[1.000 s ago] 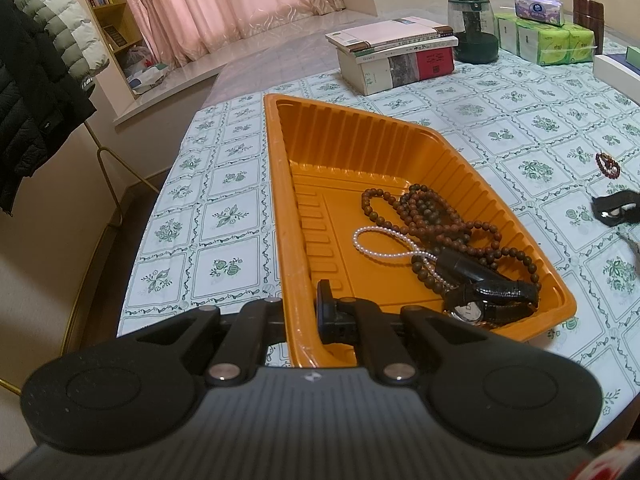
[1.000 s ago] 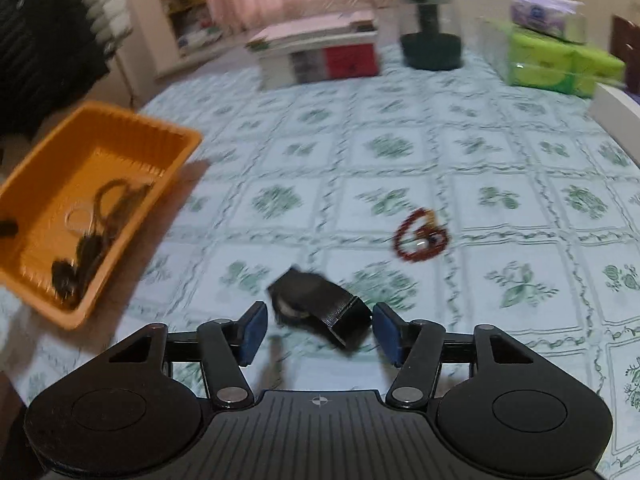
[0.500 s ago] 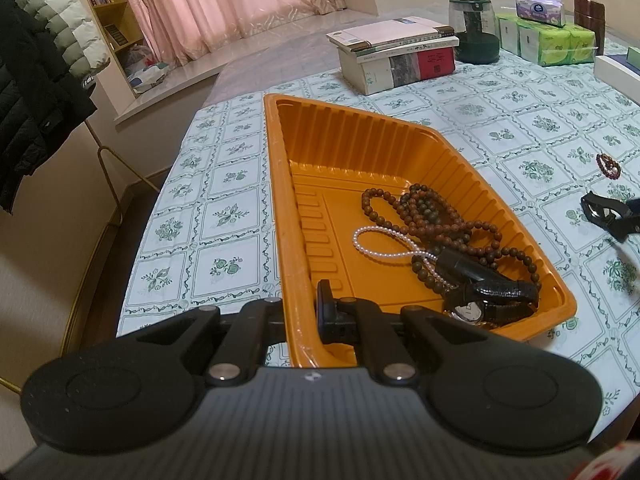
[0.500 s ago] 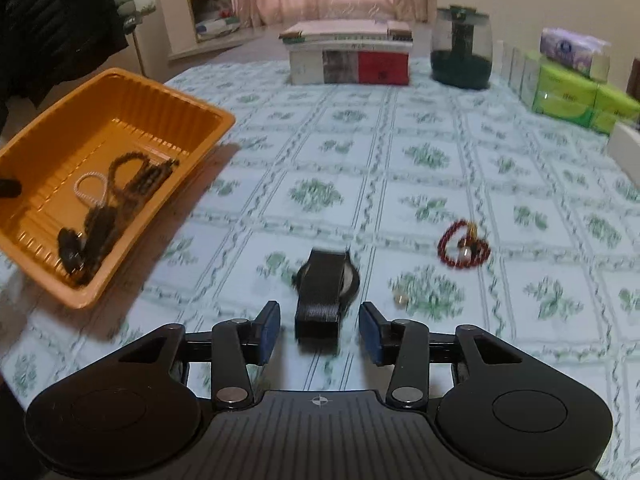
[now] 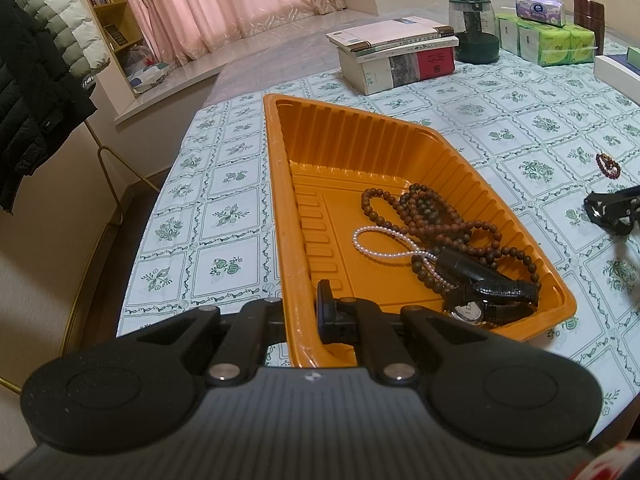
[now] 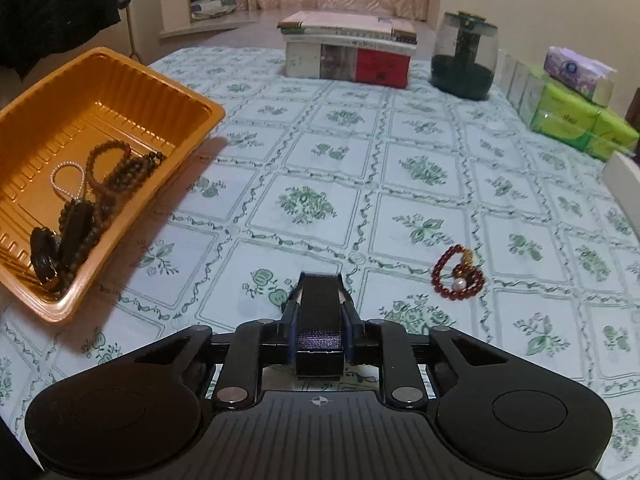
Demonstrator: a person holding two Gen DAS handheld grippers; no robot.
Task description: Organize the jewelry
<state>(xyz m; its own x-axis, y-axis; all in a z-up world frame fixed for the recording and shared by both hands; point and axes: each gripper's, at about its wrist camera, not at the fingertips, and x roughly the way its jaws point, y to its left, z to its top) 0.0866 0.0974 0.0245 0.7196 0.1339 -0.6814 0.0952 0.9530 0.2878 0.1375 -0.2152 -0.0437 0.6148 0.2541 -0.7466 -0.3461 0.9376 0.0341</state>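
My left gripper [image 5: 304,312] is shut on the near rim of the orange tray [image 5: 276,184]. The tray holds brown bead strings [image 5: 432,212], a white pearl strand [image 5: 384,240] and a black watch [image 5: 480,300]. My right gripper [image 6: 319,332] is shut on a black watch [image 6: 319,312], its band pinched between the fingers just above the tablecloth. A red bead bracelet [image 6: 458,274] lies on the cloth to its right. The tray [image 6: 196,100] sits to the left in the right wrist view. The right gripper with the watch shows at the left wrist view's right edge [image 5: 612,212].
A stack of books [image 6: 348,50], a dark glass jar [image 6: 464,62] and green tissue packs [image 6: 576,116] stand at the far side of the table. A white box edge [image 6: 624,176] is at the right. A coat rack with jackets [image 5: 36,92] stands off the table's left.
My right gripper moved in over the black watch and closed on its band. The left gripper and tray have not moved.
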